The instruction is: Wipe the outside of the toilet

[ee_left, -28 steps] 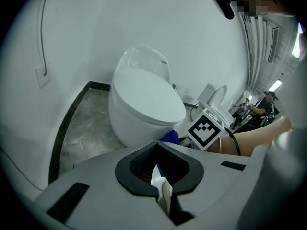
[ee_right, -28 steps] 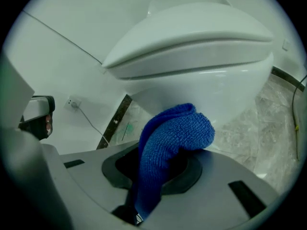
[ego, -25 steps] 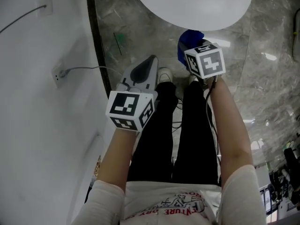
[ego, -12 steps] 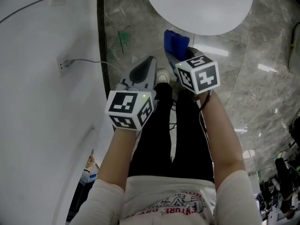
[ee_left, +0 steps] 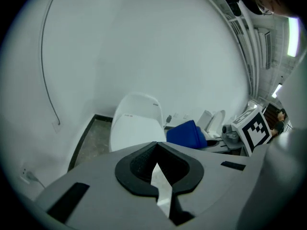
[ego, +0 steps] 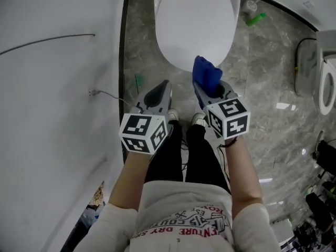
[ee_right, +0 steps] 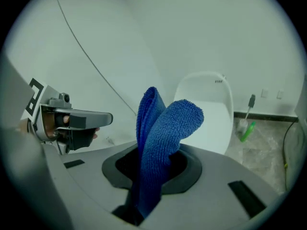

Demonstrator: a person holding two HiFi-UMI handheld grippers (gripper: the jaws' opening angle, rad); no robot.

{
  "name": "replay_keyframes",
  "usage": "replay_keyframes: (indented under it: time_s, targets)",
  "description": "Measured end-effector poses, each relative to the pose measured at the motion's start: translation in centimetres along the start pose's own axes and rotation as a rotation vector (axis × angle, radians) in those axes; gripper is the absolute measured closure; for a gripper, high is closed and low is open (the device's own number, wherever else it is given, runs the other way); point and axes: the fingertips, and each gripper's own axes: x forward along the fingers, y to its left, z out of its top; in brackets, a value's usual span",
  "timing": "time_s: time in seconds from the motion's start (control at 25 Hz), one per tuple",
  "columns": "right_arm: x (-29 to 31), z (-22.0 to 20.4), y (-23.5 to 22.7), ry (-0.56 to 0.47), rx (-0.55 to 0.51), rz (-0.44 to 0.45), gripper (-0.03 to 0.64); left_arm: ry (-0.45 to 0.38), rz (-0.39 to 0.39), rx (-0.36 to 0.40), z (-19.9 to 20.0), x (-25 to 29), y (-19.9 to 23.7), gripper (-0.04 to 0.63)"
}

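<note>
A white toilet (ego: 197, 28) with its lid down stands at the top middle of the head view, and shows too as the toilet (ee_right: 211, 109) in the right gripper view. My right gripper (ego: 203, 84) is shut on a folded blue cloth (ego: 206, 76), which sticks up from the jaws as the cloth (ee_right: 160, 143), just short of the bowl's front edge. My left gripper (ego: 163, 86) hangs to its left over the floor, jaws together with nothing in them. From the left gripper view the toilet (ee_left: 134, 123) lies ahead and the cloth (ee_left: 187, 134) to the right.
A white wall with a cable and a socket (ego: 93, 93) runs along the left, edged by a black skirting. A toilet brush (ego: 252, 4) and a green bottle (ego: 256, 19) sit right of the toilet. Another toilet (ego: 325, 83) stands at the far right. The person's feet are below the grippers.
The head view has pulled back, so the whole toilet lid now shows. Both grippers have drawn closer together, and the cloth now points at the bowl's front.
</note>
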Motion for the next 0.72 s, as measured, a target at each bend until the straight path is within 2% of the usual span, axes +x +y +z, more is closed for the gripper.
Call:
replay_keyframes:
  time_s: [0.28,0.52,0.72]
  targets:
    - [-11.7,12.6,1.3,-0.207,-0.126,-0.122,0.541,-0.215,-0.018,0.093,14.0,-7.2,-5.0,0.589]
    - [-21.3,18.8,5.2,-0.304,-0.183,-0.175,0.541,-0.300,-0.024,0.162,21.0,-14.6,-9.3,0.589]
    - [-27.0,23.8,8.3,-0.393,-0.227,-0.205,0.541,-0.380,-0.019,0.229,26.6,-20.1,-11.3,0.589]
